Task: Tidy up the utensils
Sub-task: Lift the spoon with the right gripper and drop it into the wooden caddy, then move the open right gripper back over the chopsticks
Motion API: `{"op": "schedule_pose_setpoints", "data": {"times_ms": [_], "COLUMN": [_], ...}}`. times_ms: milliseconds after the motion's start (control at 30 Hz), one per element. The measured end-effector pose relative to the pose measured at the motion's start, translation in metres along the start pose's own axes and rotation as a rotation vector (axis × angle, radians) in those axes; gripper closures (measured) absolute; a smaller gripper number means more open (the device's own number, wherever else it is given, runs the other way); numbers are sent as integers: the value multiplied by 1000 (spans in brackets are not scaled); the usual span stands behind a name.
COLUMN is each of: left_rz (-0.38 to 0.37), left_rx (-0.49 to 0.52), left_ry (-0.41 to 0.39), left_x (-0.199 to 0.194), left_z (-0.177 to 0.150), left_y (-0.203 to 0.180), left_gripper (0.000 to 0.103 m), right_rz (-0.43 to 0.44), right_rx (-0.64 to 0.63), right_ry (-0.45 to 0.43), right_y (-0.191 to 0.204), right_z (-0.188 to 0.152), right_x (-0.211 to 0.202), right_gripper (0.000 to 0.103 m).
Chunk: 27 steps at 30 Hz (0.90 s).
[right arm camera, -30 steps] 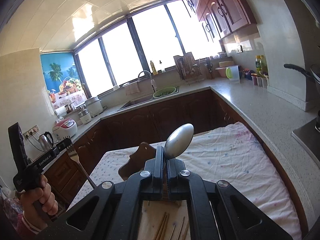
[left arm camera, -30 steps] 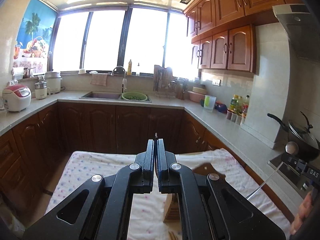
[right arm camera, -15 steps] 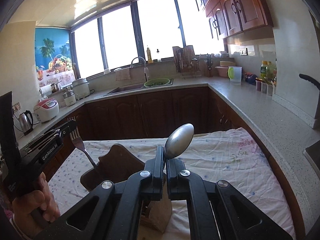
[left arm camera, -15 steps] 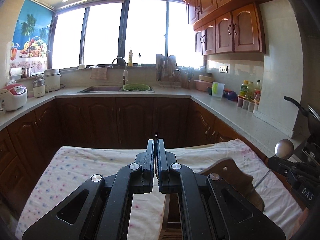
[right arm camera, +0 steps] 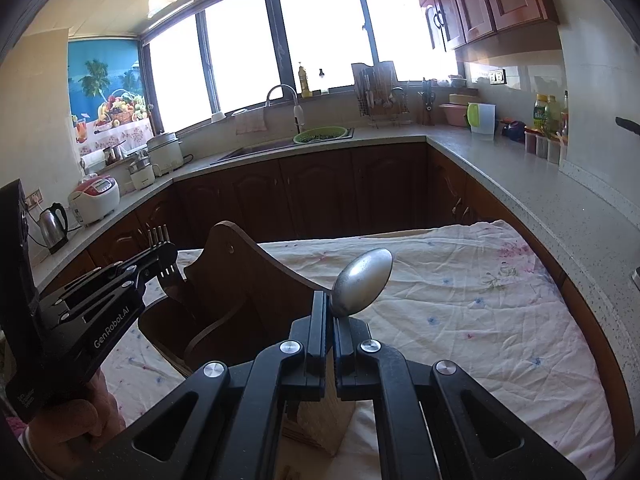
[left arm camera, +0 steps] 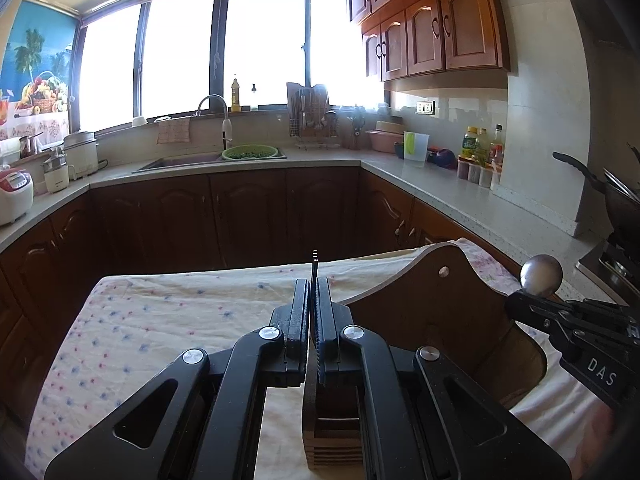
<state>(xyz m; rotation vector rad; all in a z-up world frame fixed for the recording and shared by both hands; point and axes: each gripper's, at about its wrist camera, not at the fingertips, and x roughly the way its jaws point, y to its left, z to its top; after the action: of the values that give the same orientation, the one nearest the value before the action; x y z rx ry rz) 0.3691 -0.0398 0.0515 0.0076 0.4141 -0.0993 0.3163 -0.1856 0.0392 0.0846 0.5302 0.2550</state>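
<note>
- Spoon [right arm camera: 364, 282] sits pinched at its neck in the right gripper [right arm camera: 329, 312], jaws closed on it, bowl standing up and tilted to the right above the fingertips; its handle runs down out of sight between the fingers.
- Fork [right arm camera: 162, 256] is clamped the same way in the left gripper [right arm camera: 160, 258], jaws closed on it, tines pointing up just beside the tall back of the wooden holder [right arm camera: 248, 280]. In the left wrist view only the tine tips [left arm camera: 315, 256] show above the closed fingers.
- Wooden holder stands on the flowered cloth [right arm camera: 460, 300] of the table, between the two grippers, with its dark curved pocket [right arm camera: 176, 332] below the fork.
- Judgement on the step in hand: both utensils appear ready for lowering into the holder, handle first. Doing it well calls for each handle to be brought upright over an opening, lowered until it seats, and only then released.
- One utensil at a time is advisable, since the grippers are close together over a light stand that could tip.
- Not verifiable: both handles and where they point; the holder's openings, covered by gripper bodies; what lies in the pale block [right arm camera: 320, 420] beneath the right gripper, partly cut off by the fingers.
</note>
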Motion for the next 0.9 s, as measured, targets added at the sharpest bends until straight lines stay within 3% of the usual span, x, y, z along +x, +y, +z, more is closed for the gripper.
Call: {"op": "schedule_pose_setpoints", "data": {"times_ms": [233, 300, 333, 367, 400, 433, 467, 567, 667, 733, 900], "left_rz": [-19, -25, -27, -27, -20, -7, 5, 14, 28, 44, 61], "left_rx": [-20, -28, -33, -40, -49, -60, -69, -106, -146, -164, -189], "left_ry": [27, 25, 21, 15, 6, -11, -27, -26, -29, -31, -12], "left_x": [-2, -9, -13, -17, -23, -29, -36, -51, -68, -80, -108], "left_z": [2, 4, 6, 7, 8, 10, 10, 10, 4, -3, -26], "left_y": [1, 4, 6, 8, 11, 13, 16, 29, 42, 50, 62], "left_gripper": [100, 95, 91, 77, 56, 50, 45, 36, 27, 23, 17], "right_rz": [23, 27, 29, 33, 35, 36, 34, 32, 26, 33, 27], "right_rx": [28, 44, 52, 63, 74, 84, 93, 120, 157, 178, 201], "right_ry": [3, 0, -3, -7, -14, -23, -32, -53, -81, -105, -150], "right_y": [-4, -6, -8, -10, -12, -15, -17, -22, -29, -33, -36], "right_z": [1, 2, 2, 2, 3, 3, 3, 3, 1, -2, -19], "right_x": [-2, -5, -7, -9, -12, -15, -19, -31, -47, -60, -93], "right_gripper": [96, 95, 87, 80, 66, 56, 53, 48, 31, 13, 5]}}
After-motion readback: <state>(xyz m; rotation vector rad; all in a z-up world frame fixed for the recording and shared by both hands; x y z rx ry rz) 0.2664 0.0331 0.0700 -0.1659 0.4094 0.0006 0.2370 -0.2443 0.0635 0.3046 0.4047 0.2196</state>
